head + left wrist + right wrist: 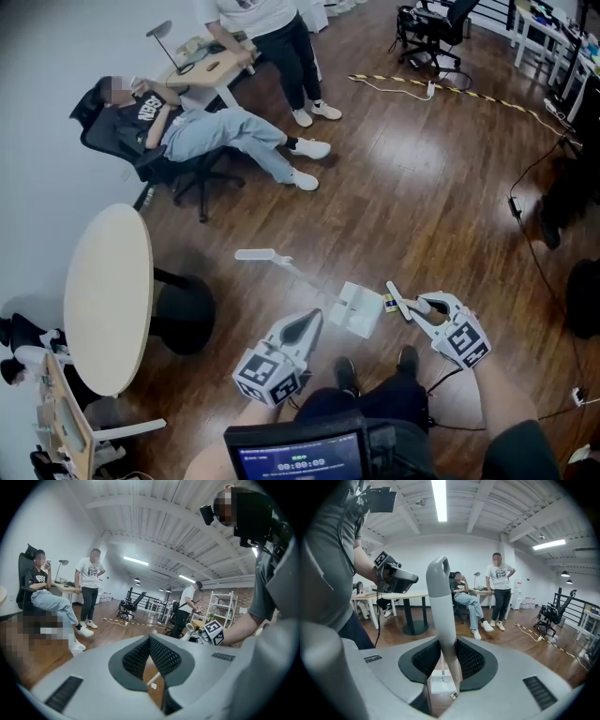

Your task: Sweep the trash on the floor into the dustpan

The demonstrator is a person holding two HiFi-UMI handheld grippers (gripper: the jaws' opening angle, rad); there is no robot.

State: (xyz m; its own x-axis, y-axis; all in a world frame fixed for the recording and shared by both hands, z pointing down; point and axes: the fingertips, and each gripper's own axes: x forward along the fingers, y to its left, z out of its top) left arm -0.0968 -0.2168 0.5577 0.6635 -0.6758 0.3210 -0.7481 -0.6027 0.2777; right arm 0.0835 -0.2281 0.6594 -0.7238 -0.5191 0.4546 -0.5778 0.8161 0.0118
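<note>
Wood floor point(422, 187): trash point(387, 303) lies between the dustpan point(356, 309) and my right gripper point(419, 307), which clamps the broom handle point(440, 616). My left gripper point(314, 321) is closed and empty.

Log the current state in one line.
right hand-held gripper: shut on white handle | left hand-held gripper: shut, empty | dustpan: on floor | yellow scrap: on floor at dustpan's edge

Glossy dark wood floor point(403, 187), matt white plastic dustpan point(359, 309), smooth grey plastic broom handle point(440, 611).
</note>
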